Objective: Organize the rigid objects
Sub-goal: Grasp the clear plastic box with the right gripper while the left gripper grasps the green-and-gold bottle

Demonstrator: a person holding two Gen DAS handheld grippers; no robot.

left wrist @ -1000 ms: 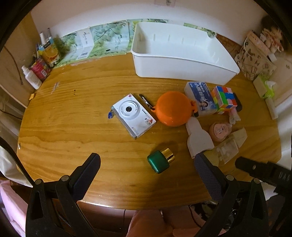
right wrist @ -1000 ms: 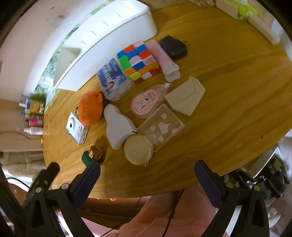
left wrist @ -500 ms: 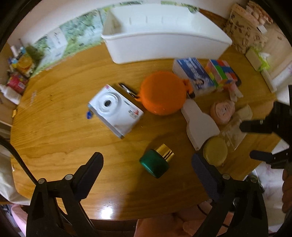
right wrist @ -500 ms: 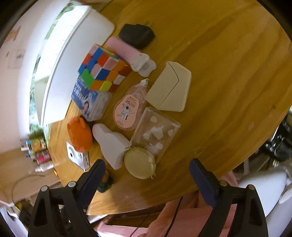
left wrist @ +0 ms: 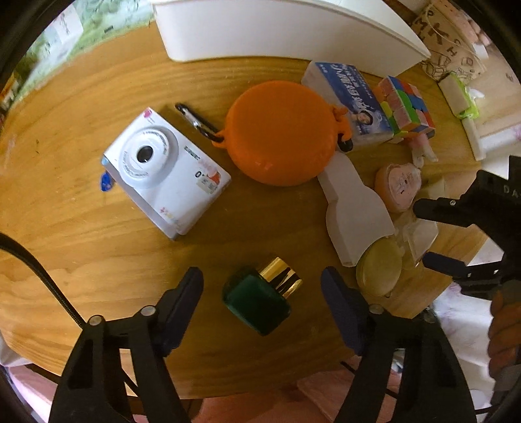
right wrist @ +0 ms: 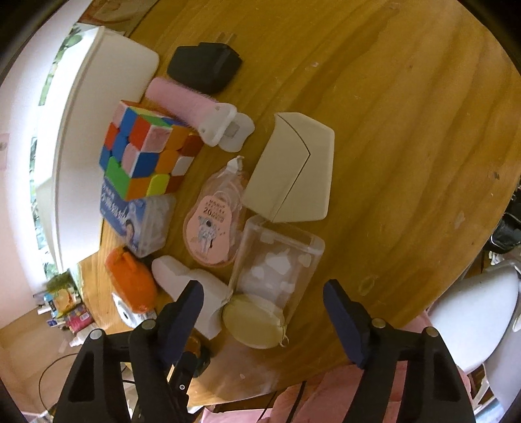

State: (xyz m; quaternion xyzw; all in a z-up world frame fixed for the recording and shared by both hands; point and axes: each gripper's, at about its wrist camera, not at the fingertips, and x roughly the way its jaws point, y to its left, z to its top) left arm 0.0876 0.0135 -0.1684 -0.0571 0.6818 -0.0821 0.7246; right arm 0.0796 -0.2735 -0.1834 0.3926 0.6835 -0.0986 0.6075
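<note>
While both tools descend, I read the step as a double pick. My left gripper [left wrist: 262,293] straddles the green bottle [left wrist: 255,304], lying on the table [left wrist: 81,211] near its front edge; jaws have just been closing but pads sit apart, w/ gaps each side. I'd centre on the green body, not the slick gold cap [left wrist: 281,276]. My right gripper [right wrist: 263,307], also just narrowing and not touching, frames the cream round compact [right wrist: 252,323], smooth, flat, beside the clear ribbed box [right wrist: 276,263]. White bin [left wrist: 286,29] waits at the back.
</note>
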